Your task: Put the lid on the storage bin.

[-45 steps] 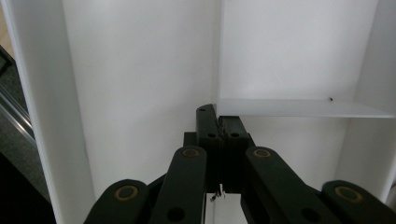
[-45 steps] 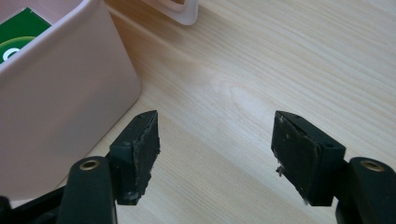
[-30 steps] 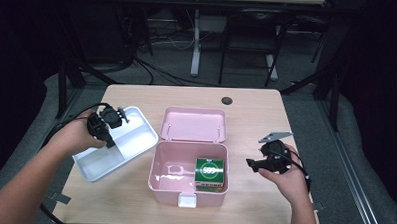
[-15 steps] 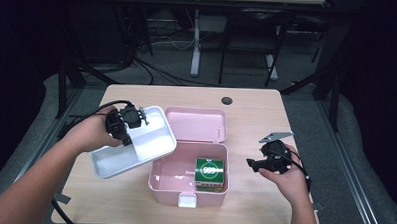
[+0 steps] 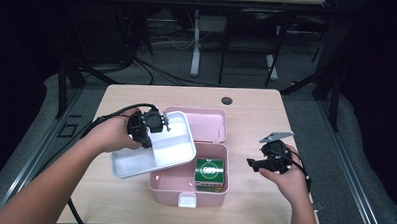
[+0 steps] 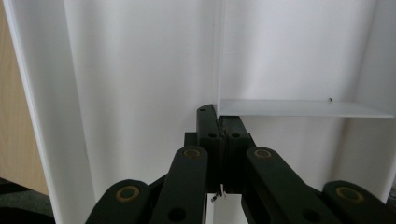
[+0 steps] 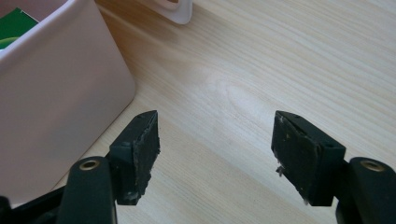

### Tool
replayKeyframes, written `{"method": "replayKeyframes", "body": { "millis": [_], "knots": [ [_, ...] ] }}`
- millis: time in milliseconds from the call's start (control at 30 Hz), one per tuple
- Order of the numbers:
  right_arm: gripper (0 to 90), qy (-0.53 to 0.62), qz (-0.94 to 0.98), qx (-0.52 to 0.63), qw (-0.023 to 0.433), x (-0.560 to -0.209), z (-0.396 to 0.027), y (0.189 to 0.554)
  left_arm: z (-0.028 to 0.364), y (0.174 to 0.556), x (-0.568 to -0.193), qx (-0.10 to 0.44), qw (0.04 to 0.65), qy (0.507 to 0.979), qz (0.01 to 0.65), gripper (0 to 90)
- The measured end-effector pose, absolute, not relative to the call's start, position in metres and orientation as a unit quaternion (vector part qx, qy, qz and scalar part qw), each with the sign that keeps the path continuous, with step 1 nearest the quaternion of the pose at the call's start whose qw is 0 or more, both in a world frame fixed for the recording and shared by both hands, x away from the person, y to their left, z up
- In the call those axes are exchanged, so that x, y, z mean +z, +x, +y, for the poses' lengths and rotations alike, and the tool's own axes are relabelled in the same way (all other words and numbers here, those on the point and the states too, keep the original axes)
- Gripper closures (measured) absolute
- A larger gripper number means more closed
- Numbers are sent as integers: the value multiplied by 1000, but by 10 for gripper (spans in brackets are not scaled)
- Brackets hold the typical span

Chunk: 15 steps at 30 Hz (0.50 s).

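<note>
Item: white divided tray [image 5: 157,153], an insert for the pink storage box [image 5: 190,184]; carried above the table [image 5: 256,106], tilted, its right end overlapping the box's open left half; not yet seated.

Holder: left gripper [image 5: 148,126]; jaws pressed together on the tray's thin centre divider [image 6: 299,108], as the left gripper view shows; white tray walls rise on either side of the black jaws.

Box: open on the wooden table; hinged lid [image 5: 206,123] folded back flat behind the body; white latch [image 5: 187,199] at the near edge; a green carton [image 5: 210,171] stands in the right half of the interior; the left half looks vacant, though the tray hides part of it.

Second tool: right gripper [image 5: 257,164]; jaws spread wide with nothing between them, bare wood beneath in the right gripper view; it rests just to the right of the box, near but apart from the pink wall [image 7: 56,93].

Also present: a small dark round disc [image 5: 227,100] at the far side of the table, well apart from the work.

Progress, as judged: tray lifted and brought to the box; remaining, by appearance, are levelling it over the opening, lowering it onto the rim above the carton, releasing the divider; closing the lid and fastening the latch may follow.
</note>
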State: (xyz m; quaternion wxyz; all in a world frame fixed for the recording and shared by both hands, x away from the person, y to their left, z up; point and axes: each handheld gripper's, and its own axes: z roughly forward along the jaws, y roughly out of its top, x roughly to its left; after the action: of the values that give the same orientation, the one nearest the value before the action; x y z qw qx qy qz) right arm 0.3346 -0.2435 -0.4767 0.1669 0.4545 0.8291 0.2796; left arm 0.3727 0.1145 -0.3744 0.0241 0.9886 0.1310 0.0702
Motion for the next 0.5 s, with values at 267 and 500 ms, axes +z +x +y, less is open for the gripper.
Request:
{"method": "replayKeyframes", "body": {
  "millis": [267, 500],
  "knots": [
    [320, 455, 829, 277, 169, -477, -244, 335, 93, 370, -378, 63, 26, 992, 104, 894],
    [320, 454, 830, 280, 167, -477, -244, 335, 73, 365, -382, 61, 31, 995, 70, 894]
  ]
}}
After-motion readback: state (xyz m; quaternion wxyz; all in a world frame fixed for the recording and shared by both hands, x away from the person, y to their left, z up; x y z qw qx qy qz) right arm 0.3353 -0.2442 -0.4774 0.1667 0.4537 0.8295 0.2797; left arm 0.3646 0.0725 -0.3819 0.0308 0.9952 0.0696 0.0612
